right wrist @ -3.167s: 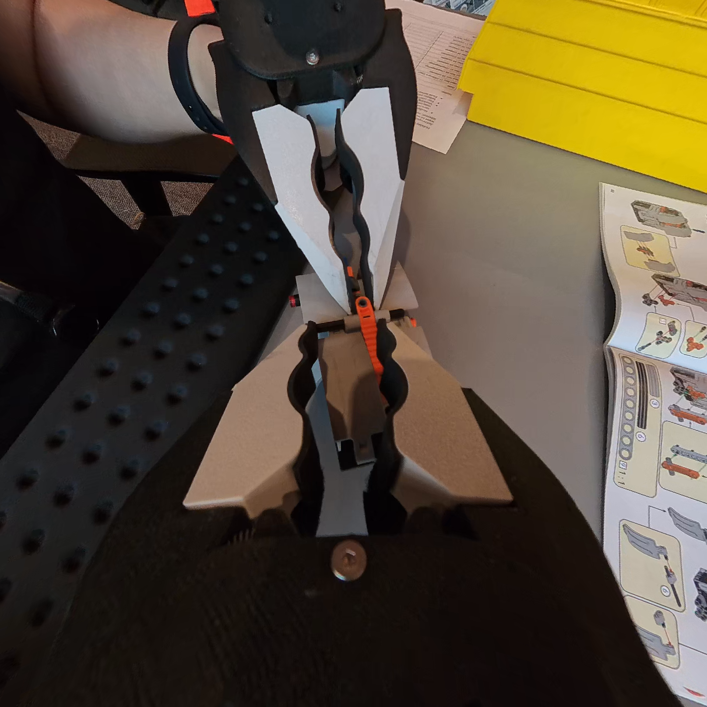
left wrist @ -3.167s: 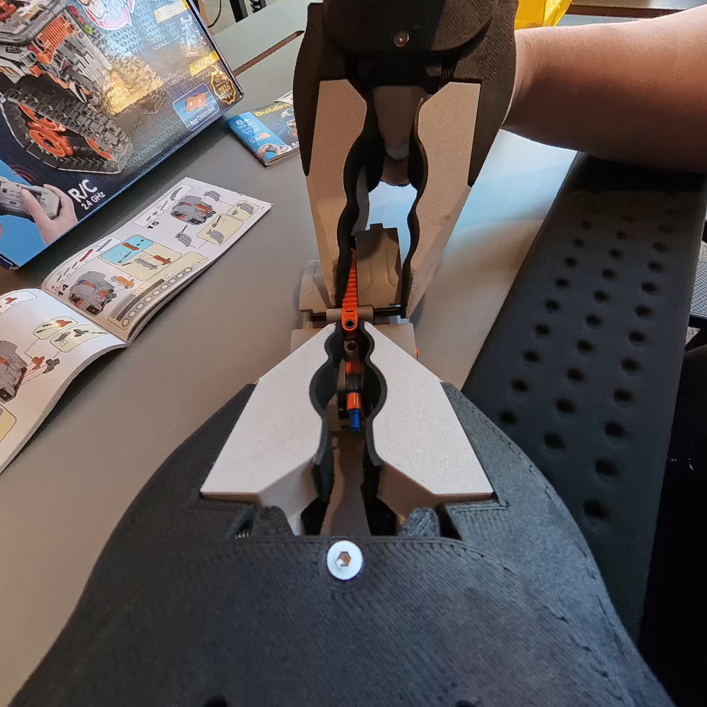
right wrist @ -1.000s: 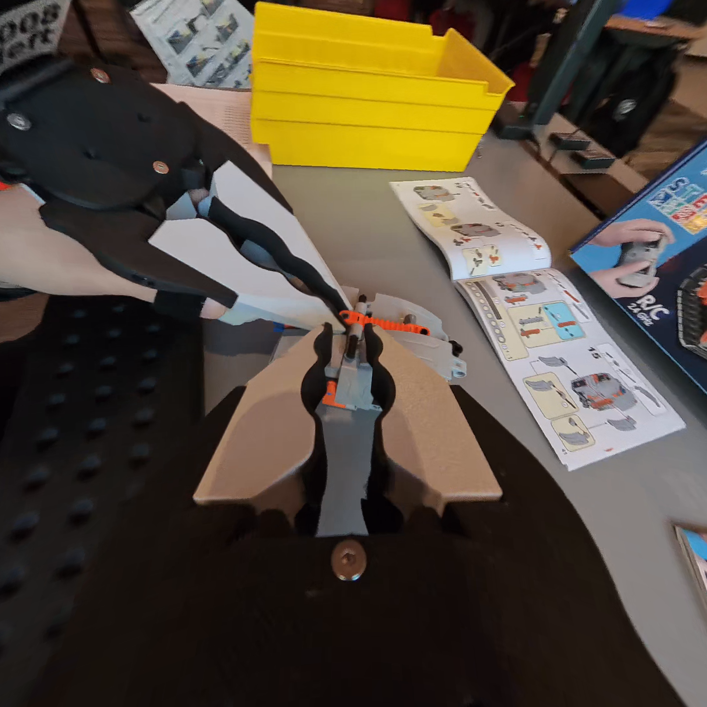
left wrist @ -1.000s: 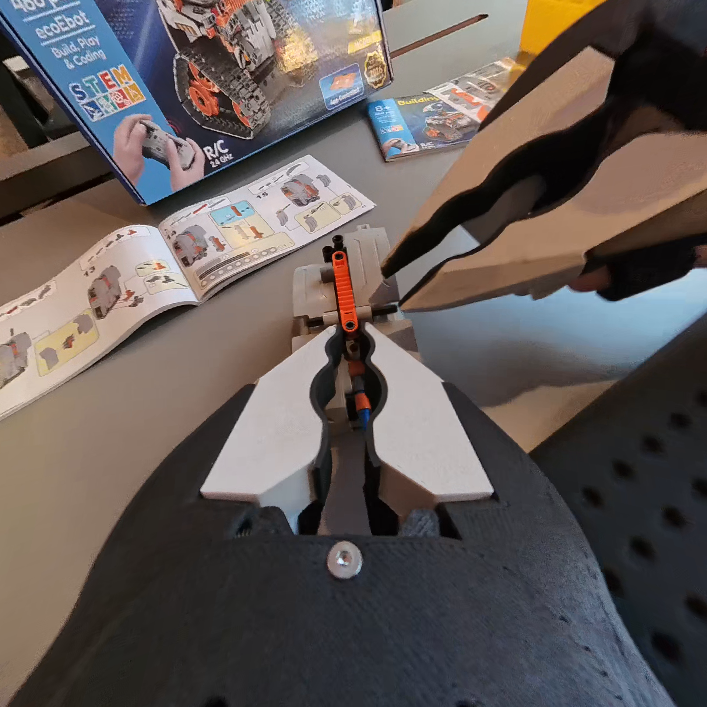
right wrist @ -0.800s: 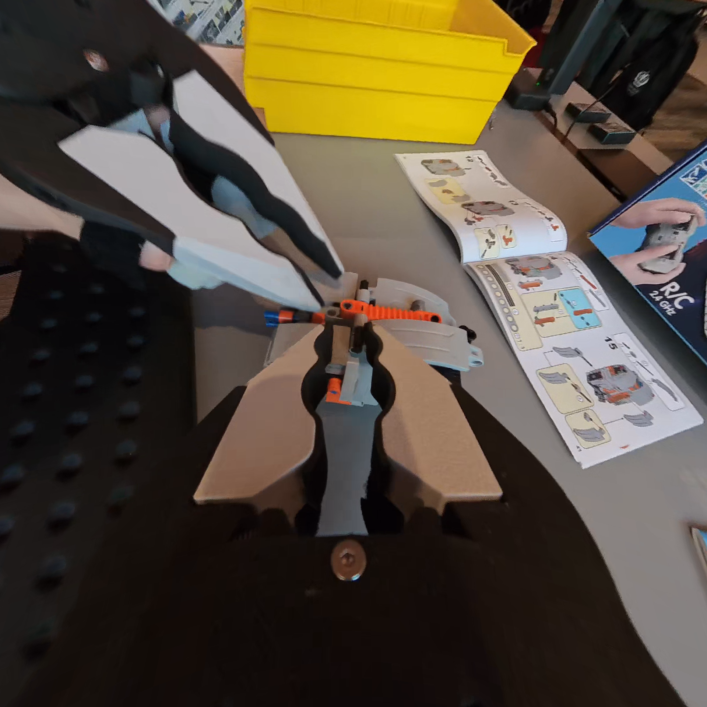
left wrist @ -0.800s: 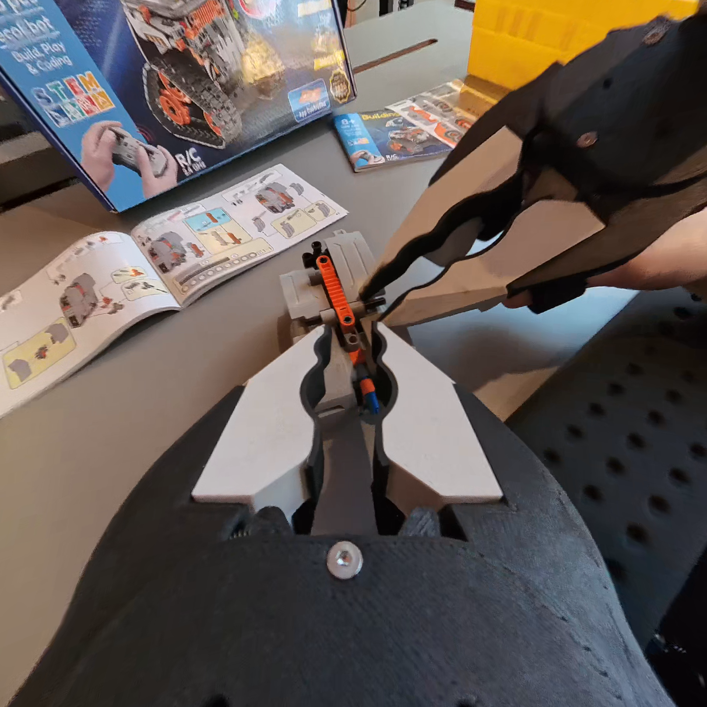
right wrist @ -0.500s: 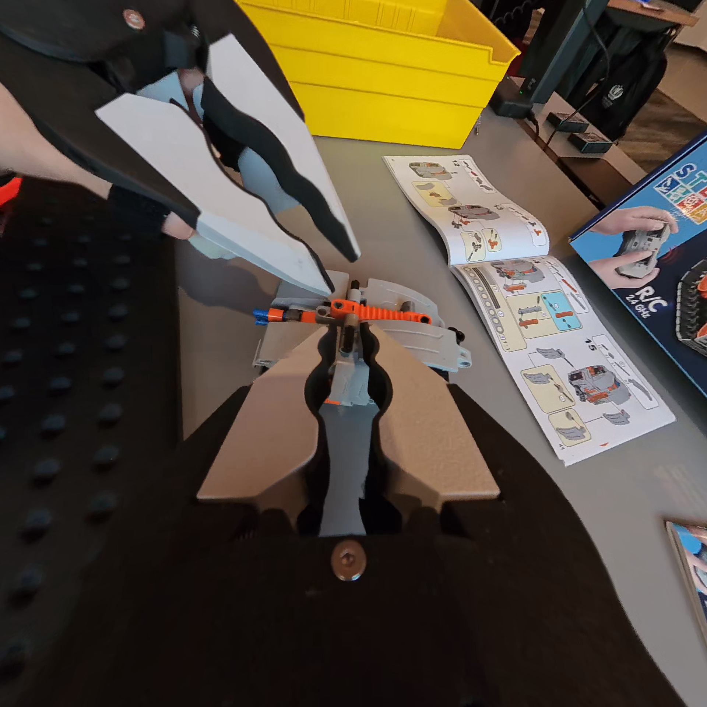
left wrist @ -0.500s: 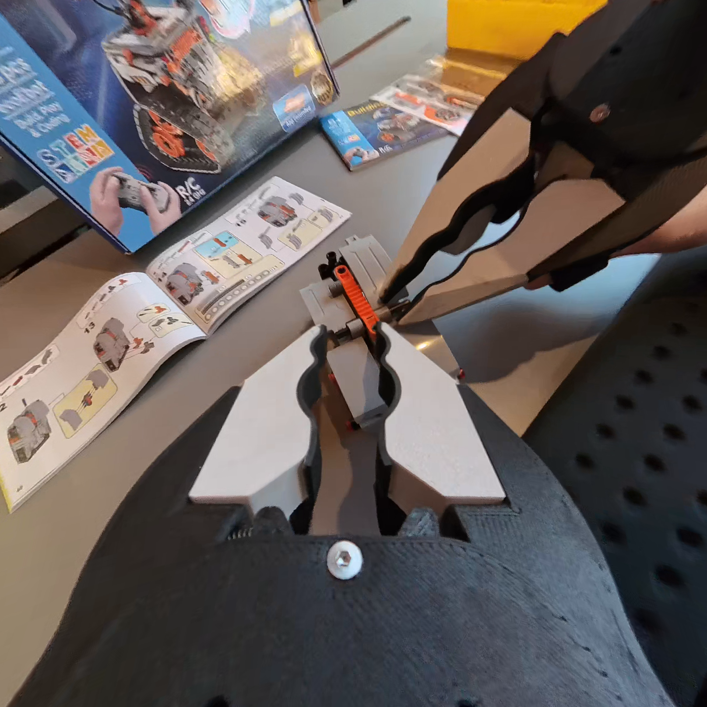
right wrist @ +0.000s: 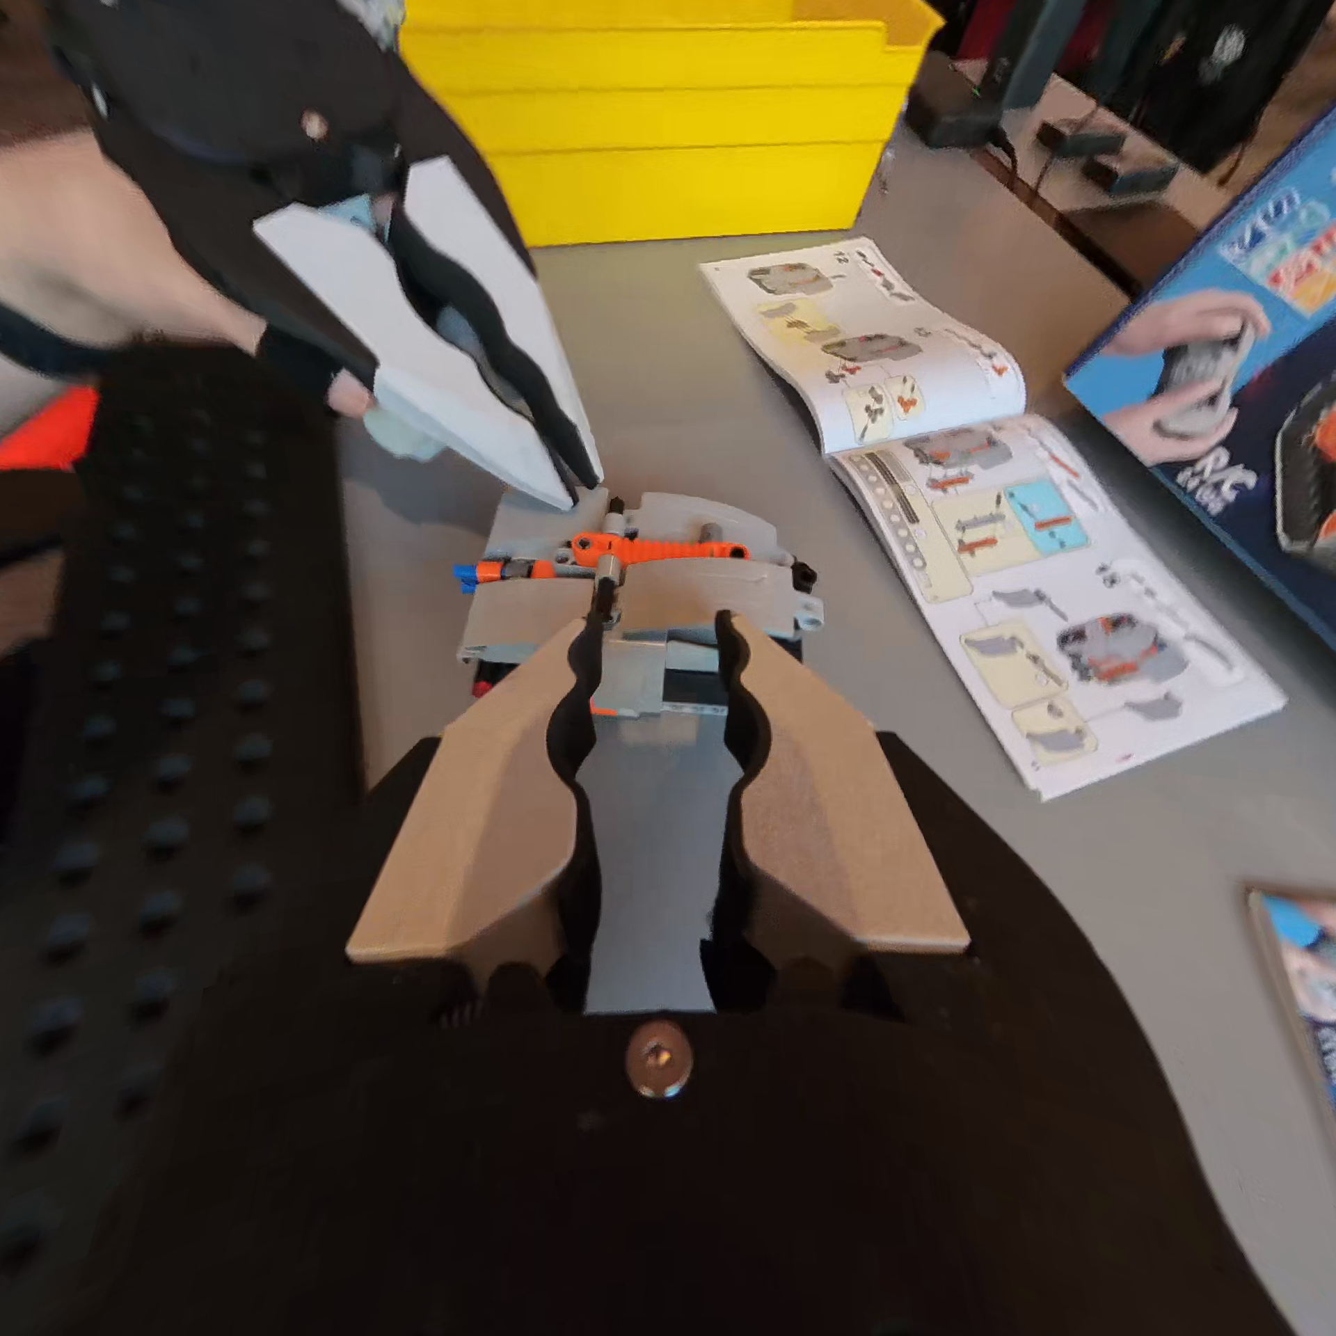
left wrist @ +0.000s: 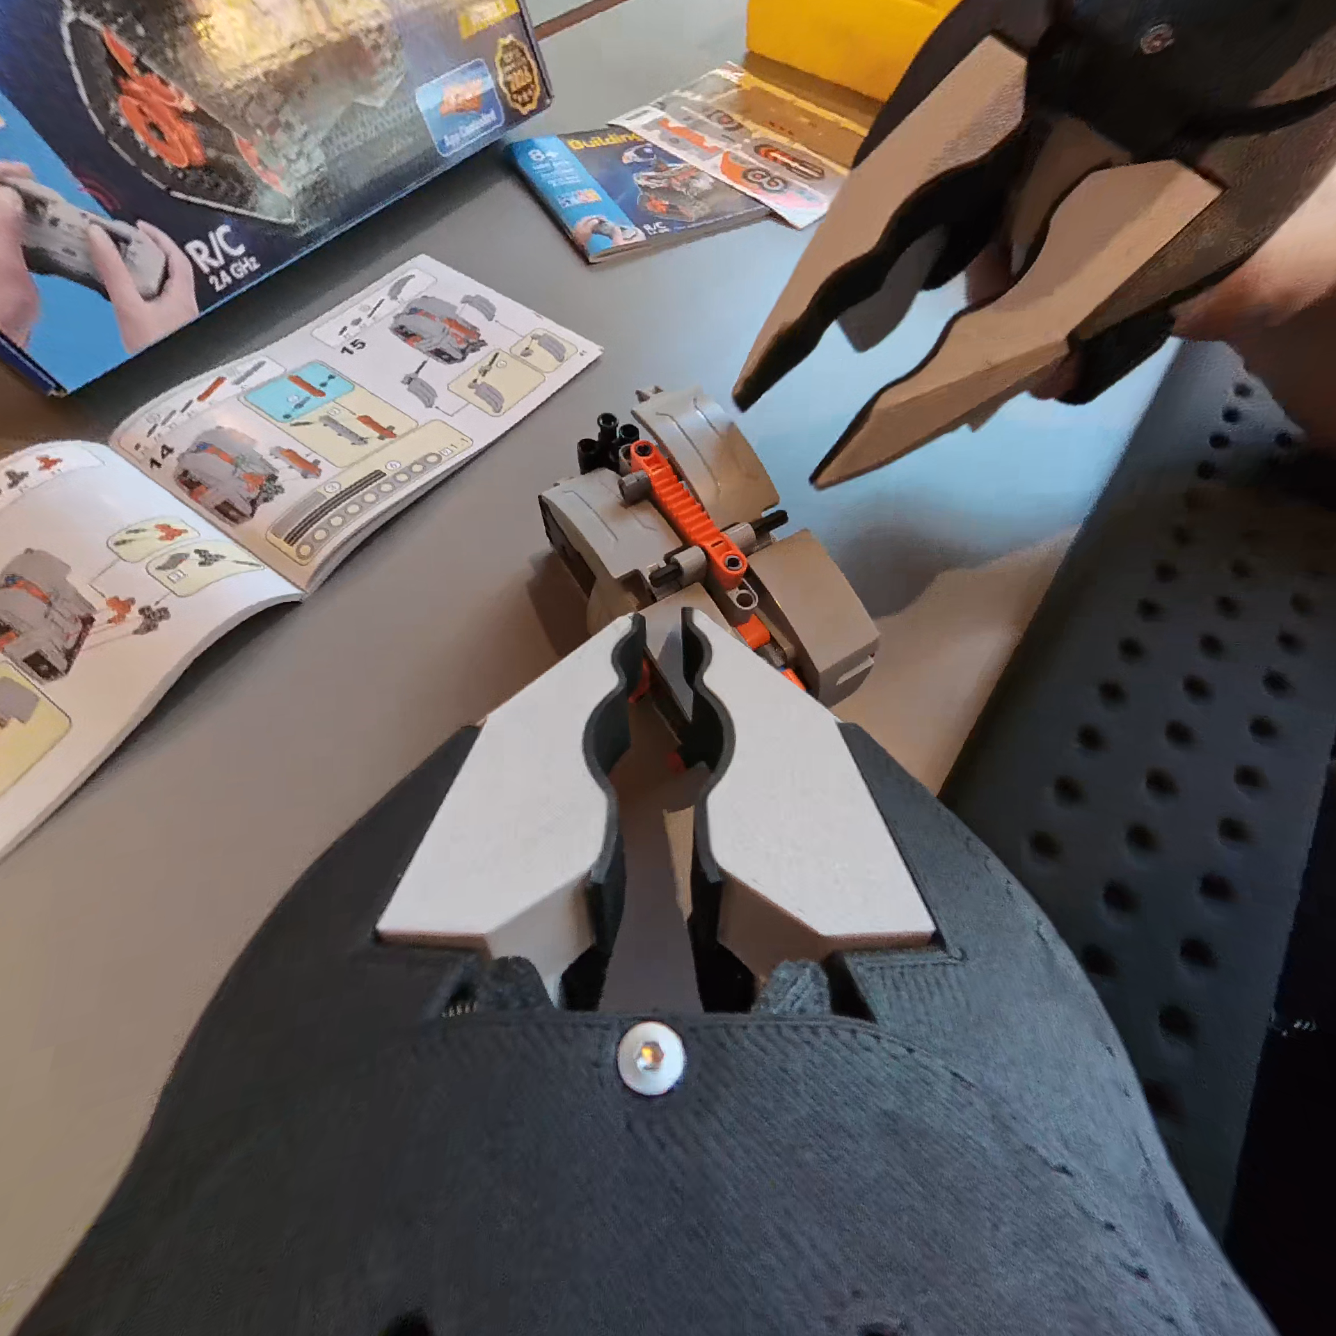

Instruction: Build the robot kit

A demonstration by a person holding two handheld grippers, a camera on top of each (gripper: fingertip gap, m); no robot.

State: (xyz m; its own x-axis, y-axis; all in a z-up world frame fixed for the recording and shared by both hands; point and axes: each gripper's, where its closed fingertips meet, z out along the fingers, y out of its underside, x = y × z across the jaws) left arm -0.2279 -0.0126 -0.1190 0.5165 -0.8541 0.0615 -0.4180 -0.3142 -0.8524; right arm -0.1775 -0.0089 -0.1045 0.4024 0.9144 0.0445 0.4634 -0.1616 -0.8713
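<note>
A grey building-brick assembly [left wrist: 817, 614] with an orange toothed beam [left wrist: 679, 506] on top rests on the grey table [left wrist: 289, 723]. My left gripper [left wrist: 661, 622] is shut on a grey panel at the assembly's near end. It also shows in the right wrist view [right wrist: 578, 493], pinching the assembly's far left corner. My right gripper [right wrist: 651, 625] is open and empty, its tips just short of the assembly [right wrist: 694, 593] and the orange beam [right wrist: 658, 549]. In the left wrist view it [left wrist: 781, 434] hangs above and to the right of the assembly, apart from it.
An open instruction booklet [left wrist: 289, 448] [right wrist: 1012, 506] lies beside the assembly. A blue toy box [left wrist: 217, 108] [right wrist: 1229, 361] and a small leaflet [left wrist: 636, 195] lie beyond it. A yellow bin [right wrist: 651, 108] stands at the back. A black studded mat [left wrist: 1157, 723] [right wrist: 181, 651] borders the table. The tips of one gripper are about 6 cm away from the tips of the other.
My right gripper has opened, let go of the assembly and drawn back from it. My left gripper keeps its hold, and the assembly has turned slightly on the table.
</note>
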